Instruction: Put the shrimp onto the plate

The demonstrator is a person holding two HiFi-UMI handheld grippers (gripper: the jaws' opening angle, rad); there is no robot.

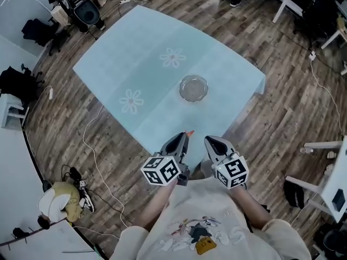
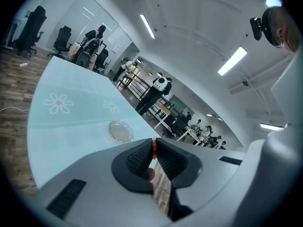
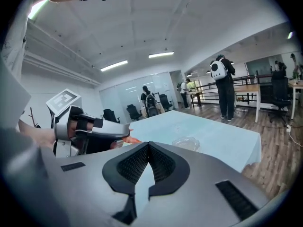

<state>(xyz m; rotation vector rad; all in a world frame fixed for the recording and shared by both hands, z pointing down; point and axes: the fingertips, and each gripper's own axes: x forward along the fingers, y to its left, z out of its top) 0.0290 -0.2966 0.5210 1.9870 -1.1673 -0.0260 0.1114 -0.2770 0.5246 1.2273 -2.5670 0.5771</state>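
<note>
I'm over the near corner of the pale blue flower-printed tablecloth (image 1: 135,64), and the way ahead is bare cloth right up to the round clear glass plate (image 1: 193,88), the one thing standing out there. My left gripper (image 1: 183,140), clamped on the small orange shrimp (image 1: 190,132), has open cloth in front and open air on its outer side. The tight spot is inboard: my right gripper (image 1: 212,142), jaws pressed together on nothing, sits just beside it with only a narrow gap between them. Off the table, the black bag (image 1: 19,83) and the white frame (image 1: 320,144) lie well apart from my path.
</note>
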